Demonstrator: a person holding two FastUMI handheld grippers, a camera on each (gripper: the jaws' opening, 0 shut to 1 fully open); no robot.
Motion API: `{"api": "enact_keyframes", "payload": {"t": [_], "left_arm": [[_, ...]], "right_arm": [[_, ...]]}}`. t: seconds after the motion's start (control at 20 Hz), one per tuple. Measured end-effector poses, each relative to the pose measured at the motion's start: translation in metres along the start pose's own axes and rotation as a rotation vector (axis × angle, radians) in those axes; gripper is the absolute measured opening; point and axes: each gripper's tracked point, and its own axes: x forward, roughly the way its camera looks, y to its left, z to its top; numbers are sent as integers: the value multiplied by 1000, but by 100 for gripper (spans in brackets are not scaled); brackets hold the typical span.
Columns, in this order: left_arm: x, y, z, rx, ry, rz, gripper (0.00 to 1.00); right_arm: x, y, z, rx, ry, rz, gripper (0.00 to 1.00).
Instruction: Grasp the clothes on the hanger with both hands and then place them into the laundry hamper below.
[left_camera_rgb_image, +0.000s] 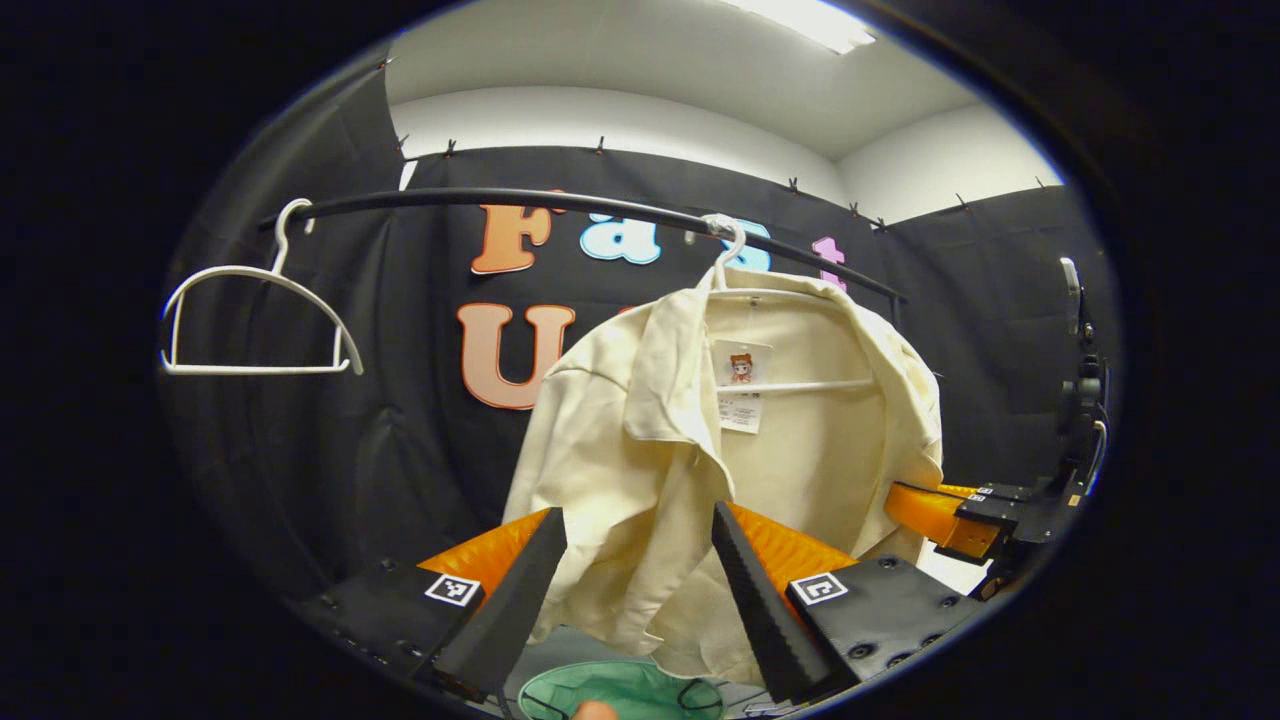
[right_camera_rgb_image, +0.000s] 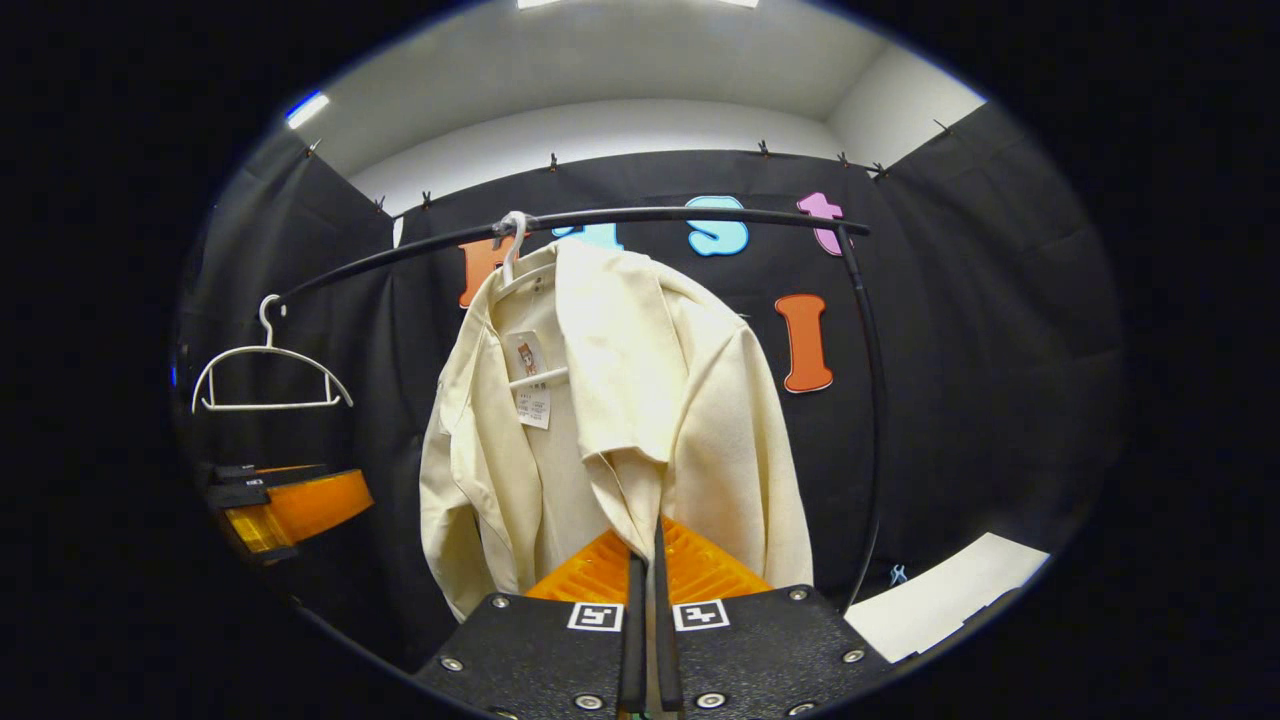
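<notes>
— Where's the jacket?
— The cream jacket (left_camera_rgb_image: 745, 440) hangs open on its white hanger (left_camera_rgb_image: 728, 250) from the black rail (left_camera_rgb_image: 560, 203), with the green hamper (left_camera_rgb_image: 620, 690) just below it. My left gripper (left_camera_rgb_image: 638, 590) is spread wide, the jacket's left front panel between the fingers but not pinched.
— And your right?
— My right gripper (right_camera_rgb_image: 648, 590) is closed tight on the other front edge of the jacket (right_camera_rgb_image: 620, 400). An empty white hanger (left_camera_rgb_image: 255, 320) hangs further along the rail
</notes>
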Motion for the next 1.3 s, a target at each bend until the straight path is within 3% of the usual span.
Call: {"api": "enact_keyframes", "payload": {"t": [0.05,0.3,0.35,0.45,0.7,0.8,1.0,1.05,1.2,1.25,1.3], "left_arm": [[9,-4,0,10,-5,-5,93],[52,-18,-22,-23,51,-31,97],[60,-23,-25,-39,52,-50,94],[73,-29,-27,-48,47,-73,100],[101,-16,-25,30,25,-1,97],[108,-19,-26,34,19,-1,100],[124,-28,-37,94,13,-8,96],[127,-31,-41,96,33,-7,94],[129,-30,-51,63,74,-3,66],[130,-30,-51,51,75,-4,64],[129,-30,-51,42,79,-11,55]], "right_arm": [[-2,-1,1,-2,-2,3,4],[-7,-6,6,-2,-16,16,4],[-9,-7,5,-4,-14,21,4],[-14,-10,5,-4,-17,27,4],[-18,-12,10,-3,-31,35,4],[-19,-15,11,-9,-36,34,4],[-23,-17,11,-16,-43,35,4],[-22,-16,12,-20,-46,33,4],[-24,-20,16,-32,-63,24,4],[-25,-21,17,-33,-67,23,4],[-25,-21,17,-32,-68,22,4]]}}
